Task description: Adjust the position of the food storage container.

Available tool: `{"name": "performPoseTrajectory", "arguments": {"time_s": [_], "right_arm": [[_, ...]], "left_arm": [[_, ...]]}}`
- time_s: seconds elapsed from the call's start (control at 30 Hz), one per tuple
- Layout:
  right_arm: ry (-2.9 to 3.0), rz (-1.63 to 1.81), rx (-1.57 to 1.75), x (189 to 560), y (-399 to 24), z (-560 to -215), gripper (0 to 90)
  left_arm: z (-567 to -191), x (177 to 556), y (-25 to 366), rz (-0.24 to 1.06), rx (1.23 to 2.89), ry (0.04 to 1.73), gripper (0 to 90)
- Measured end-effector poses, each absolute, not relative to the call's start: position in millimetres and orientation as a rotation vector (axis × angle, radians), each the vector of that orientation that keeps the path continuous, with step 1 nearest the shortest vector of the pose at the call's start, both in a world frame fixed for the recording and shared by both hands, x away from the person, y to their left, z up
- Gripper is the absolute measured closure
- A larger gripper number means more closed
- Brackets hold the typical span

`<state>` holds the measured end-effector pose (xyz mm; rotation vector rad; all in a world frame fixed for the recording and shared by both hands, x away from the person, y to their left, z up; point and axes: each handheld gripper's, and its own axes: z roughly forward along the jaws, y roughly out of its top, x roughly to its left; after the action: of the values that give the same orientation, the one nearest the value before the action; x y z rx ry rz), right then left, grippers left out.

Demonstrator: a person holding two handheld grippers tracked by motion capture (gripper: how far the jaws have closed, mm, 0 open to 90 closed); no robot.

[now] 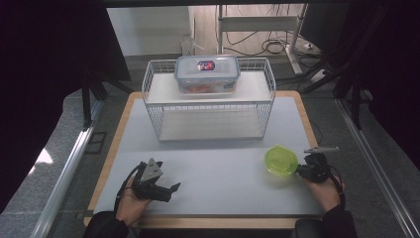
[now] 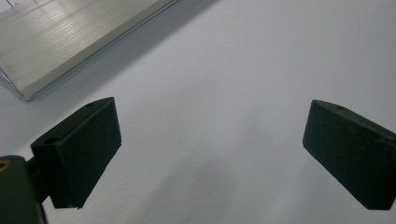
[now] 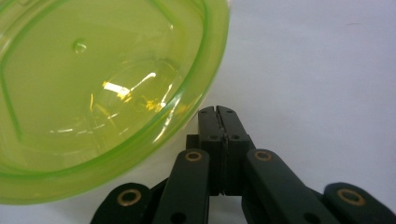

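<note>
A translucent green bowl (image 1: 281,159) sits on the white mat (image 1: 223,168) at the front right; in the right gripper view the green bowl (image 3: 93,93) looks empty. My right gripper (image 1: 300,170) is shut just beside its rim, jaws pressed together (image 3: 218,112), and I see nothing between them. At the front left my left gripper (image 1: 168,190) rests low over the mat. Its jaws stand wide open (image 2: 210,149) with only bare mat (image 2: 224,70) between them.
A white wire rack (image 1: 209,99) stands at the back middle of the mat. A clear lidded container (image 1: 207,73) with red contents sits on its top shelf; the lower shelf is bare. The rack's base edge (image 2: 70,51) lies ahead of my left gripper.
</note>
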<state>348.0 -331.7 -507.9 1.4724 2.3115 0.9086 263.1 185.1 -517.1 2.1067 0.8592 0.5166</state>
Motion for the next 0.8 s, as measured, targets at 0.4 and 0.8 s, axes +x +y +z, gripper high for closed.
{"name": "performPoseTrajectory", "arguments": {"time_s": [0.4, 0.8], "right_arm": [[2.422, 0.911, 1.388, 347, -294, -509, 89.7], [2.542, 0.924, 1.284, 332, -263, -510, 89.1]], "left_arm": [[-517, 263, 185, 0.521, 2.108, 0.857, 4.3], [-517, 262, 185, 0.522, 2.110, 0.856, 4.4]]}}
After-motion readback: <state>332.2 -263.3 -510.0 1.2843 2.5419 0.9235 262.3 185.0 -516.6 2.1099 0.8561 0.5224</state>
